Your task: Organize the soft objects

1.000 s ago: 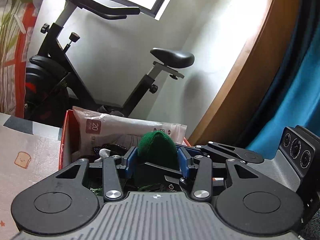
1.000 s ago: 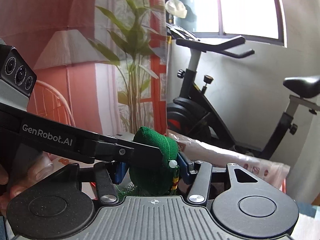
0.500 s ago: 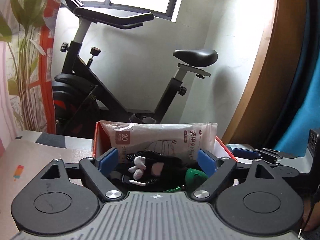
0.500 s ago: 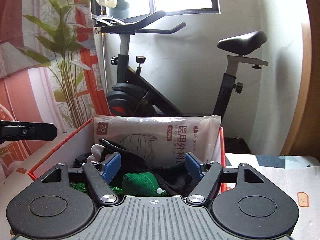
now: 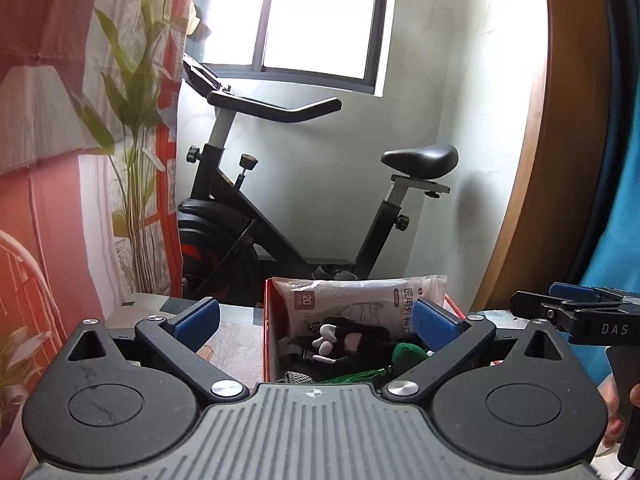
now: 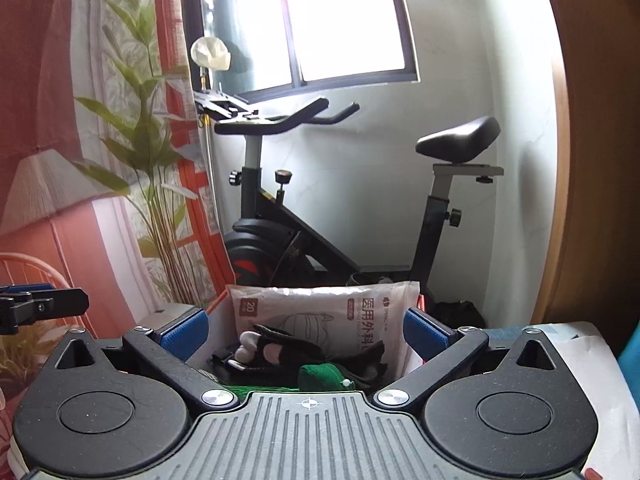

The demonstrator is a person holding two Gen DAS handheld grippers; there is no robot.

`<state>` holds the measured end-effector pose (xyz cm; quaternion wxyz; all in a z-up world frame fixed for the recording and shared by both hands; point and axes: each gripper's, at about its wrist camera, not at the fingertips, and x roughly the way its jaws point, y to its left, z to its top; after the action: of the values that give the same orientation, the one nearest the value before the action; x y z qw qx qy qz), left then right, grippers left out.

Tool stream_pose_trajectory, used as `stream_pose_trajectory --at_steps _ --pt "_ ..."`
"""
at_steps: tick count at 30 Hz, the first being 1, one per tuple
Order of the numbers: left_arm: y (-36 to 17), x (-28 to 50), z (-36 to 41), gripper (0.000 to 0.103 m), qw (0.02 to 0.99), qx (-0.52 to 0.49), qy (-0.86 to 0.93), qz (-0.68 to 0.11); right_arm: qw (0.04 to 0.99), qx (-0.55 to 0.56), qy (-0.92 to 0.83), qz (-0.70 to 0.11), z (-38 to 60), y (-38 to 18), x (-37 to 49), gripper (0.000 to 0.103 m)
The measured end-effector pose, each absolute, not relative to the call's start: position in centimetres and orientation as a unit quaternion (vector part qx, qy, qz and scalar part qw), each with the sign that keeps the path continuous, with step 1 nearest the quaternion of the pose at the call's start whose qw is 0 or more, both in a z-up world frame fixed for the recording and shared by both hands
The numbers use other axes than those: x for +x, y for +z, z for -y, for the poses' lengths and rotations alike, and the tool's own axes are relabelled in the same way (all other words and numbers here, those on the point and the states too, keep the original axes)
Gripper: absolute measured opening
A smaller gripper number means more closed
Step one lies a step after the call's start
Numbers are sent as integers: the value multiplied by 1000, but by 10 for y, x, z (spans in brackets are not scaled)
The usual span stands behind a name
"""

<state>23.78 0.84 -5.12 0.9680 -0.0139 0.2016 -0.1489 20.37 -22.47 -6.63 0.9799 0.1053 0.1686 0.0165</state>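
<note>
left gripper (image 5: 316, 322): jaws opening wide, we see nothing clamped
right gripper (image 6: 306, 330): jaws opening, empty
green knitted cloth roll (image 6: 320, 376): lies beyond jaws, inside red open-top box (image 5: 271, 328)

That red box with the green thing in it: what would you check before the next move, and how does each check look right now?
1. Green hat lying inside the red box: ok.
2. Left gripper free of the hat, jaws opening, nothing between them: ok.
3. Right gripper free too, jaws opening, nothing pinched: ok.
4. Mask packet upright against the box's back wall: ok.
5. Black and white plush inside the box: ok.
6. More soft things waiting outside the box: cannot tell.
</note>
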Motion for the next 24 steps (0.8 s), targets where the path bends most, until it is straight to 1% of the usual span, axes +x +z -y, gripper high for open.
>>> stream_pose_trajectory --at_steps 2,10,20,24 --pt "-42 222 -13 103 969 -14 -144 -200 983 104 19 -152 218 -55 183 103" --pt "-6 154 -32 103 972 -31 -139 -185 985 109 16 -134 192 -19 111 103" --pt "13 82 -45 103 976 -32 -126 -175 989 98 4 -109 166 13 24 103" --pt "19 56 -51 103 977 -44 -131 -160 991 87 -8 -98 158 20 -3 103"
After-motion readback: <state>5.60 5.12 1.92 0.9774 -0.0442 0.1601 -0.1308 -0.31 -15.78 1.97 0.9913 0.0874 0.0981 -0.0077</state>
